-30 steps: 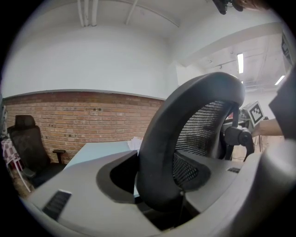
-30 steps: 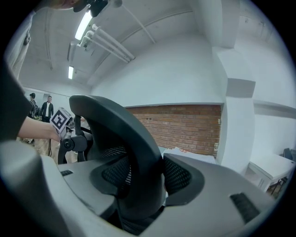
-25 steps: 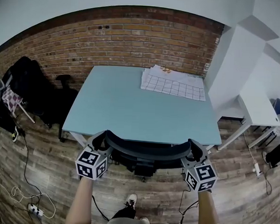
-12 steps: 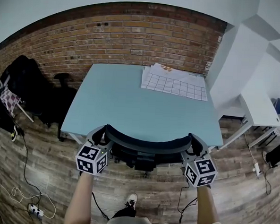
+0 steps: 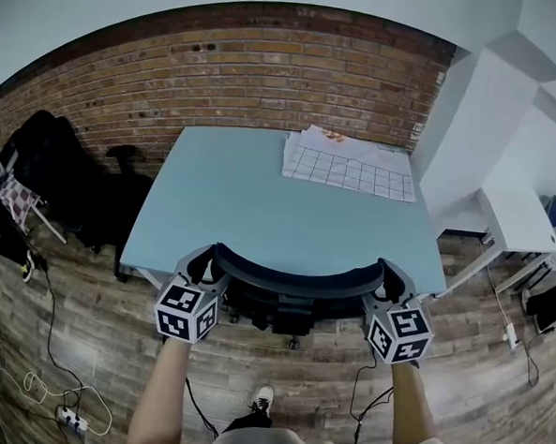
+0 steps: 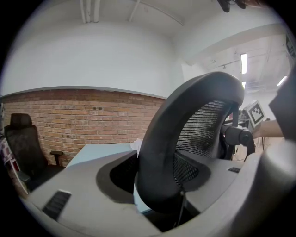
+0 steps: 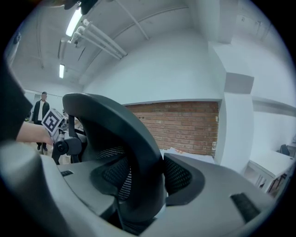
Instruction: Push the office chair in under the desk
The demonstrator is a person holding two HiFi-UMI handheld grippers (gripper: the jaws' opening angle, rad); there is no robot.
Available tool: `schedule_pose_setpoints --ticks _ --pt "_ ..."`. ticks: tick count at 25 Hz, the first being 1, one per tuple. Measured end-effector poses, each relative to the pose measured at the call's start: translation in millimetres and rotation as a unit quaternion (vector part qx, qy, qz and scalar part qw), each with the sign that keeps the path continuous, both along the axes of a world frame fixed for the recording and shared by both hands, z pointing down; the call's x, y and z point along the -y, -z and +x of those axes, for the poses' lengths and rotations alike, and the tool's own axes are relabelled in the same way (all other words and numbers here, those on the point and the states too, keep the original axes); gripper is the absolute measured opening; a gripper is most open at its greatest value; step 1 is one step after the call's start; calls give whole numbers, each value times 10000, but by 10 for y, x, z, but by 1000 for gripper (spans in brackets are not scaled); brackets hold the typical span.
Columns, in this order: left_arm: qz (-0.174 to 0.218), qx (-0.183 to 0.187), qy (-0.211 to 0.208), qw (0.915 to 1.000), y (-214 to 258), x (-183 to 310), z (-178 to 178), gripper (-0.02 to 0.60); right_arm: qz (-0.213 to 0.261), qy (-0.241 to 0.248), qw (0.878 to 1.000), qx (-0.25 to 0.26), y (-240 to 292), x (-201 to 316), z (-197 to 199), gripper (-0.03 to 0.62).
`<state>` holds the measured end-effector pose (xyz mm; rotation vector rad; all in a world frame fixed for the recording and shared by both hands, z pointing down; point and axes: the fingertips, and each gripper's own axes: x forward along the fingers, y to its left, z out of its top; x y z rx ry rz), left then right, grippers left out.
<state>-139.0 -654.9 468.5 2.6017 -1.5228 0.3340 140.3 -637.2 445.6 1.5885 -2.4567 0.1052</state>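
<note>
the step in hand reads as the push itself, and it goes best as an even shove: both tools drive forward together at the same height, so the office chair rolls straight and does not swivel on its base. a slow finish makes sense, since no view shows whether the arms or seat clear the desk underneath.

the left tool clamps the left end of the curved backrest. its own view shows the dark frame and mesh filling the gap, with the jaws closed against it on both sides. the right tool grips the right end the same way, the rim wedged between its jaws. the two tools sit level with each other, one at each tip of the arc.

the chair stands centred on the desk's near side. from the head view the backrest's top rail overlaps the near edge, and the seat and base are mostly hidden below it, so the chair looks almost fully in. the papers lie at the desk's far right corner, well apart from the chair.
</note>
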Motion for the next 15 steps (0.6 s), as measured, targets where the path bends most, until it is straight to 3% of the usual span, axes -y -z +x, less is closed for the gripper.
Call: schedule_pose_setpoints --ticks 15 --pt "-42 -153 206 9997 2 -95 -49 261 -21 8 9999 -117 -3 -116 17 249"
